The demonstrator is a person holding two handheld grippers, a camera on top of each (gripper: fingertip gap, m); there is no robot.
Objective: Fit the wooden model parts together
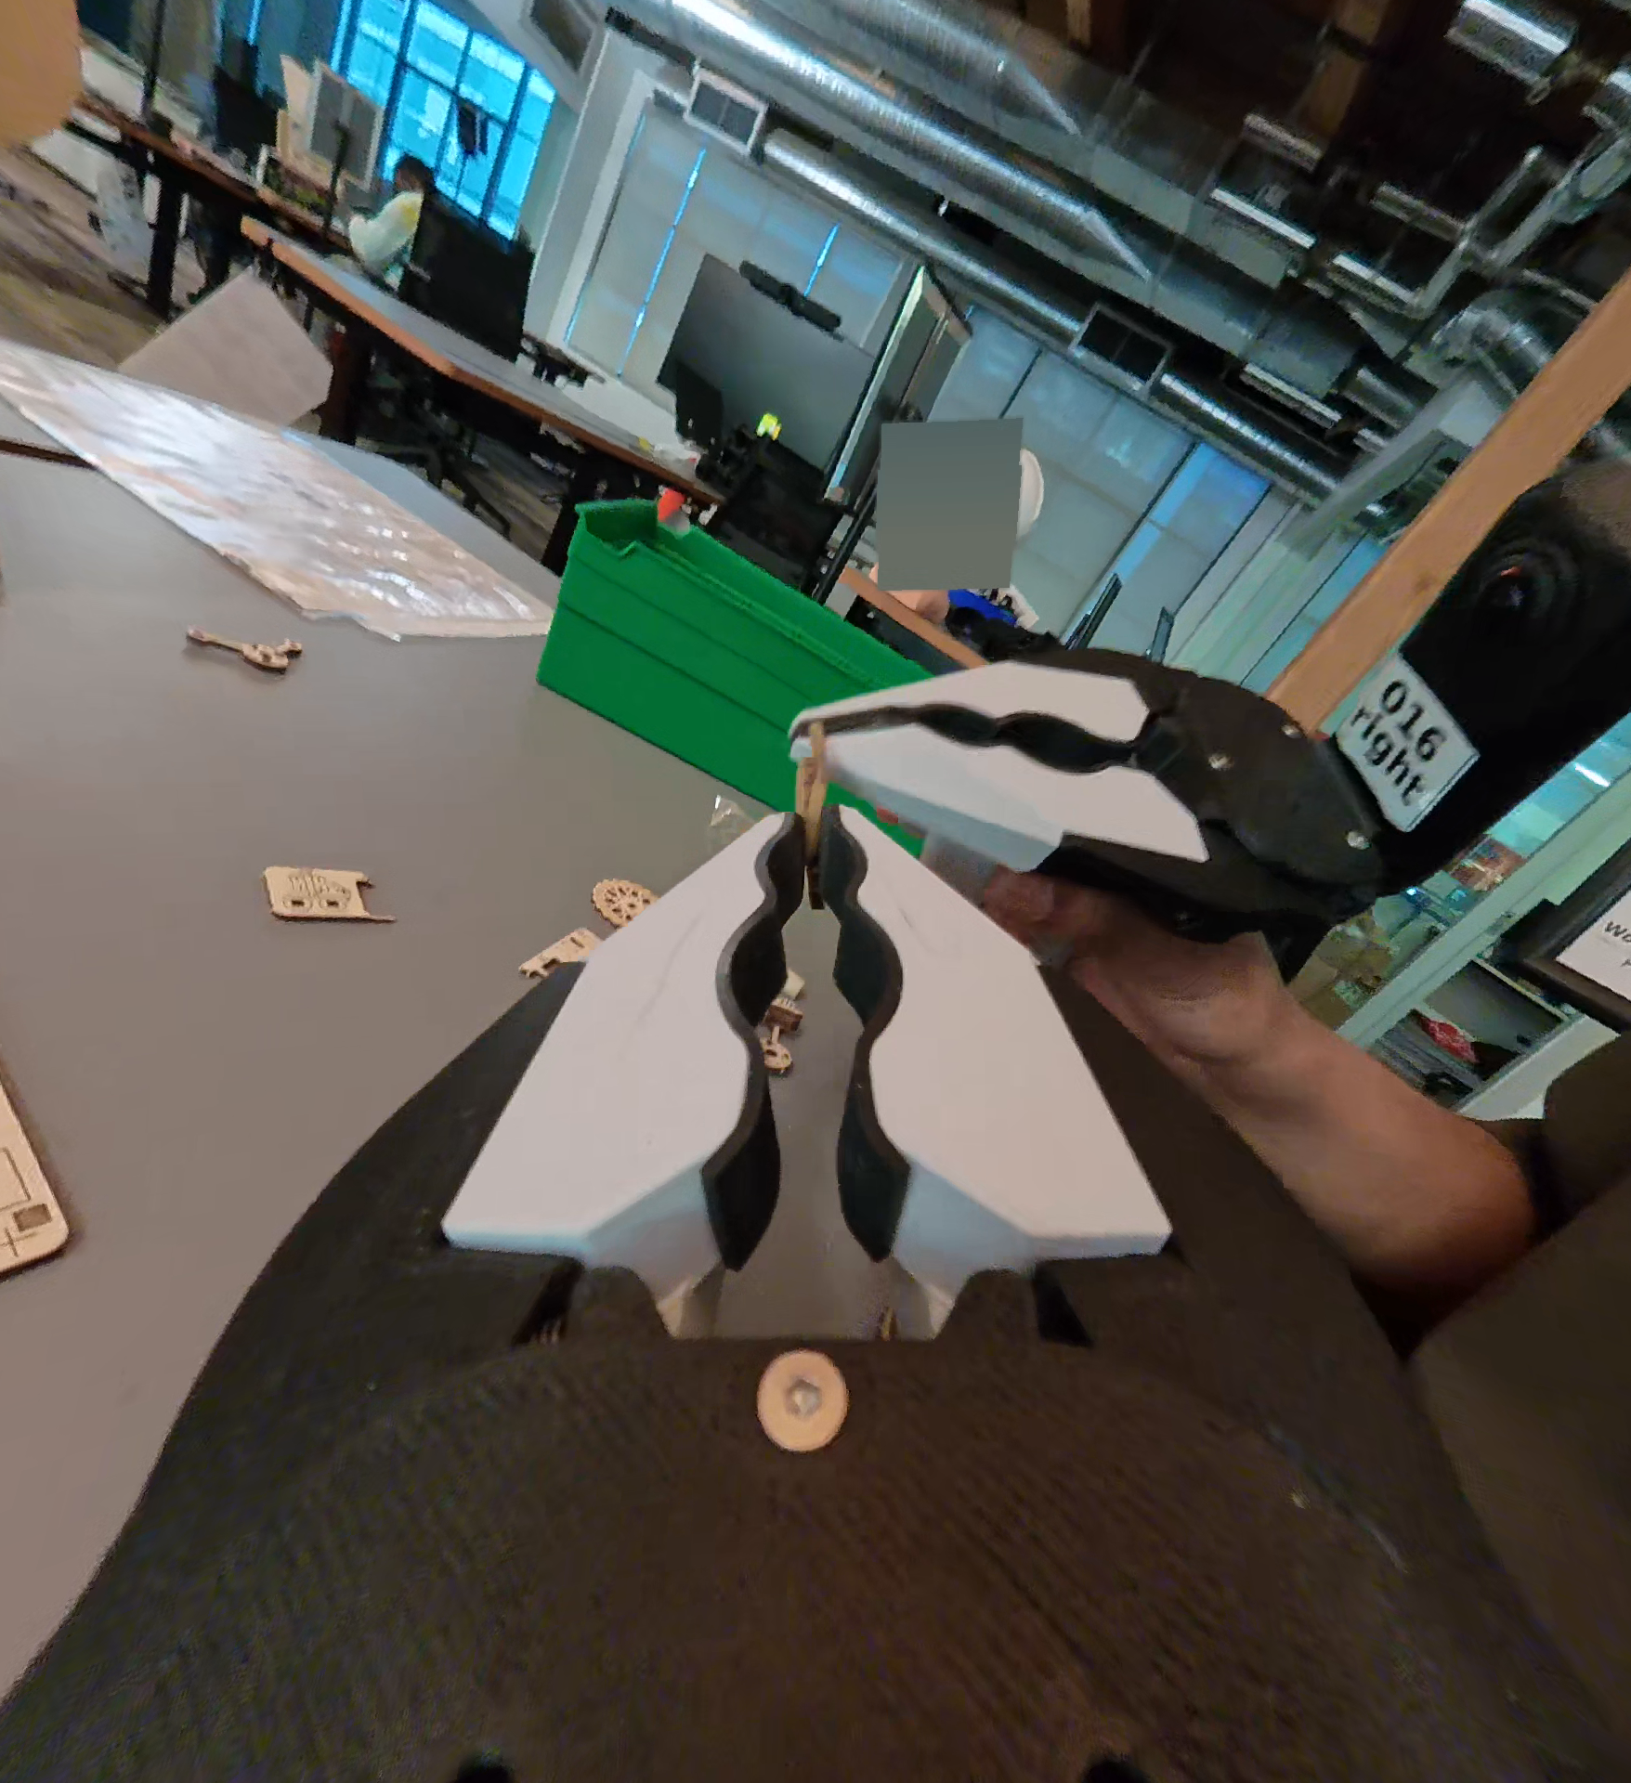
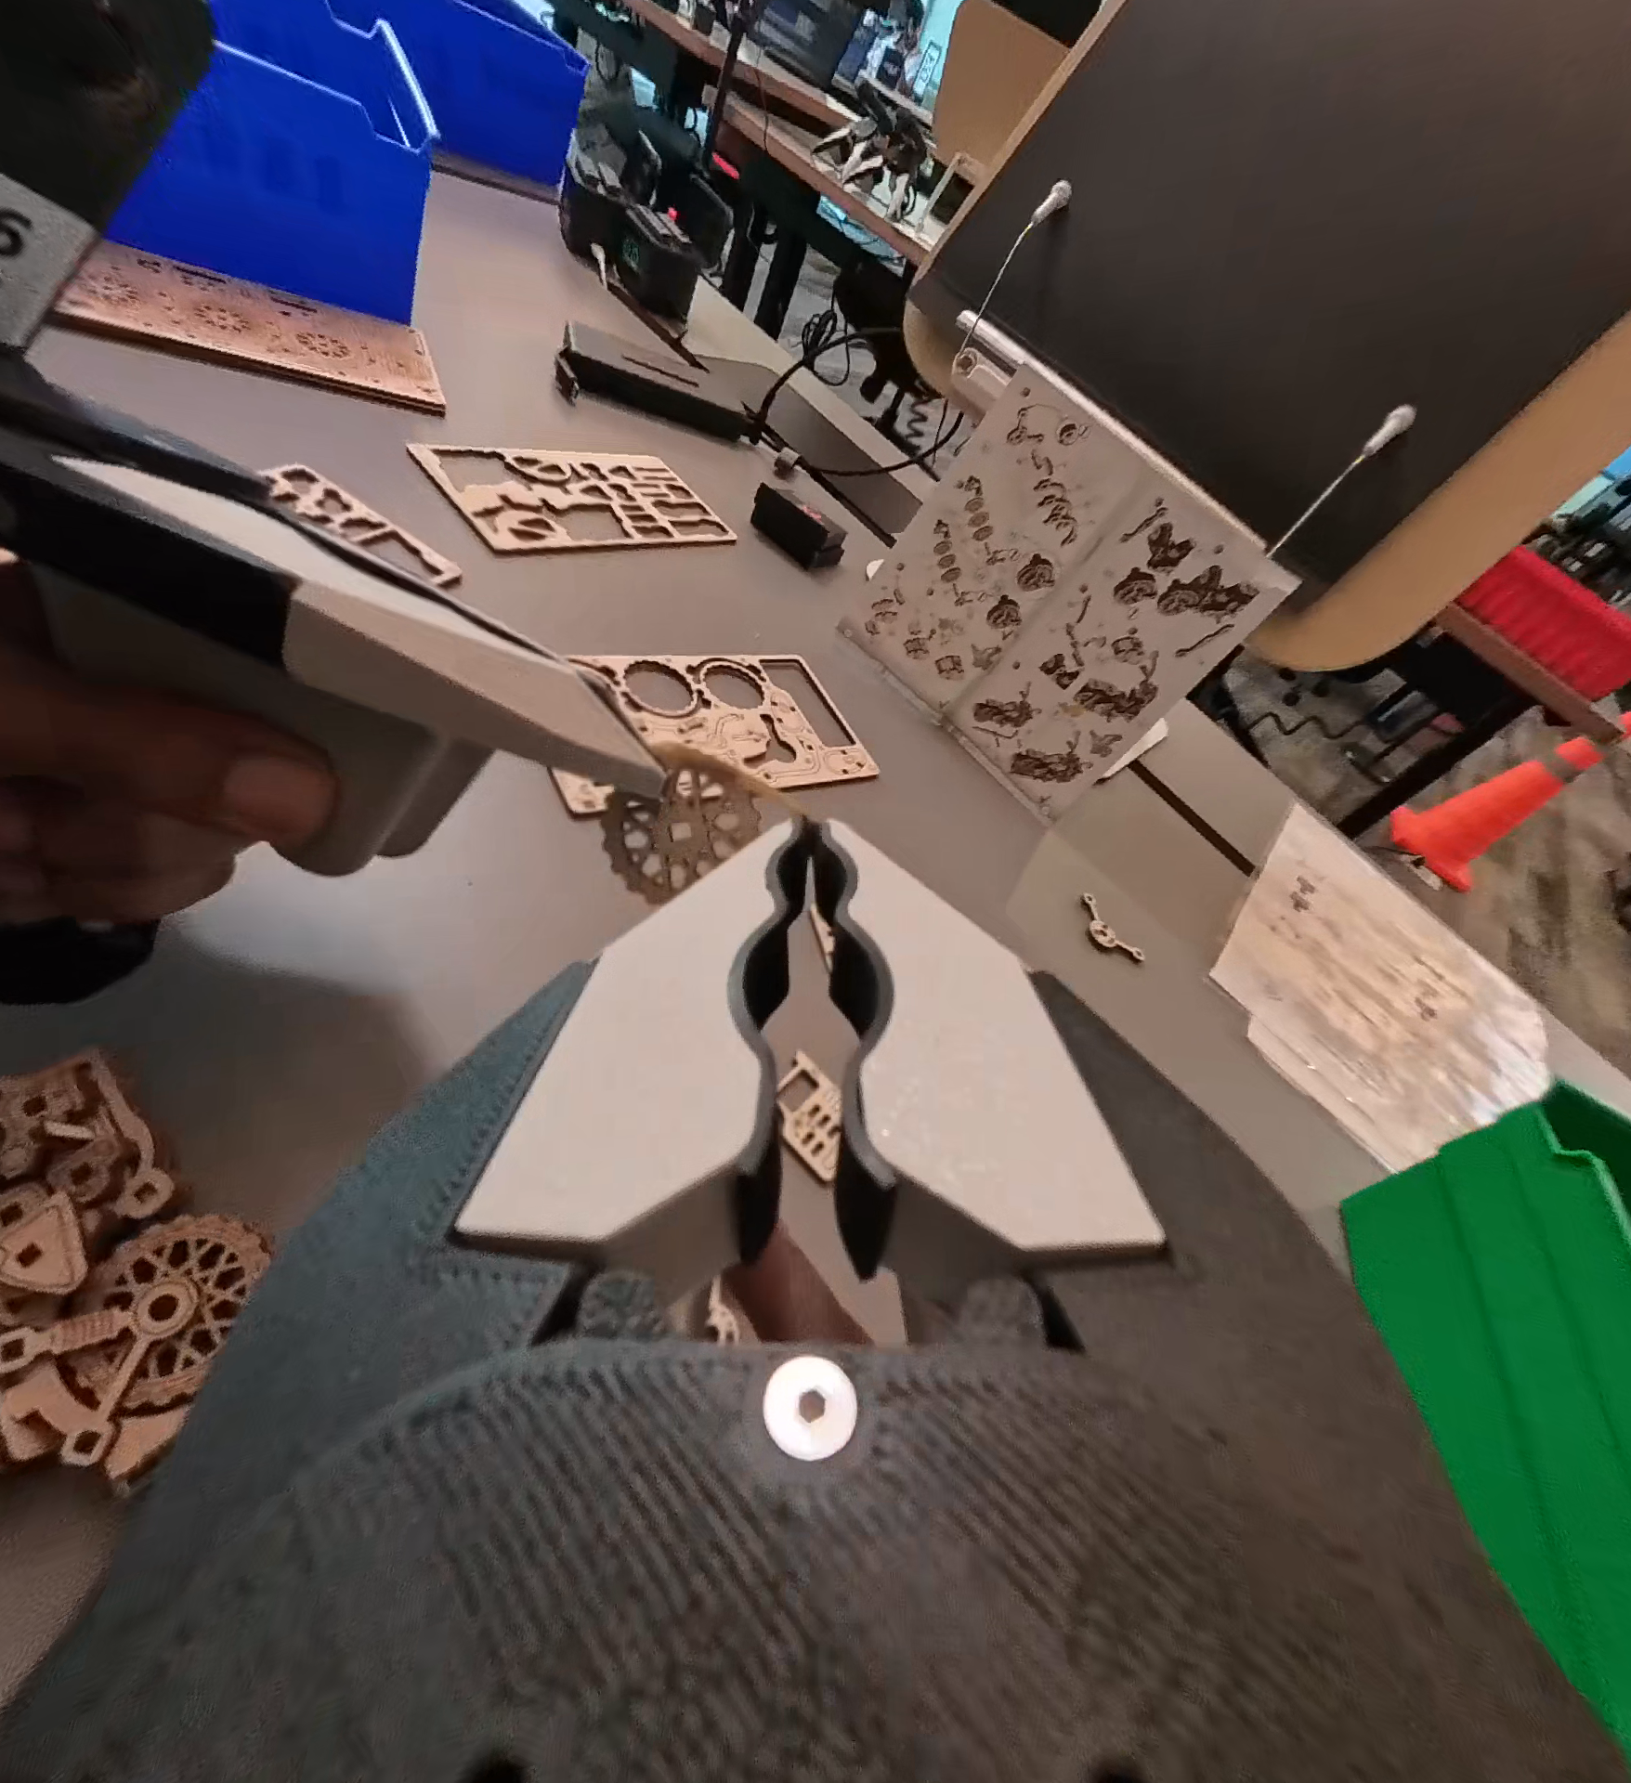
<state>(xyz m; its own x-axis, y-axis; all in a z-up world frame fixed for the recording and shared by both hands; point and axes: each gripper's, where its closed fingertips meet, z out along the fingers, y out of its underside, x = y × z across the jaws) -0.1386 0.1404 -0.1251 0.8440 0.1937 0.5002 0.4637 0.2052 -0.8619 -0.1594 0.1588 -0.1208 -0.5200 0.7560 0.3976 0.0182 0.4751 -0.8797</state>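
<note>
While the left wrist view shows the wooden gear (image 1: 813,832) only edge-on, nipped by the left gripper (image 1: 808,832) and the right gripper (image 1: 804,735), the right wrist view reveals its toothed face. The green bin's (image 1: 696,666) contents stay hidden (blue bin (image 2: 310,174) likewise).

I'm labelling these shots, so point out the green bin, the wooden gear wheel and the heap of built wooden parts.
green bin (image 1: 696,666): left wrist view, on its long side wall.
wooden gear wheel (image 2: 686,835): right wrist view, on its openwork face.
heap of built wooden parts (image 2: 69,1264): right wrist view, on its middle, lower left.
</note>
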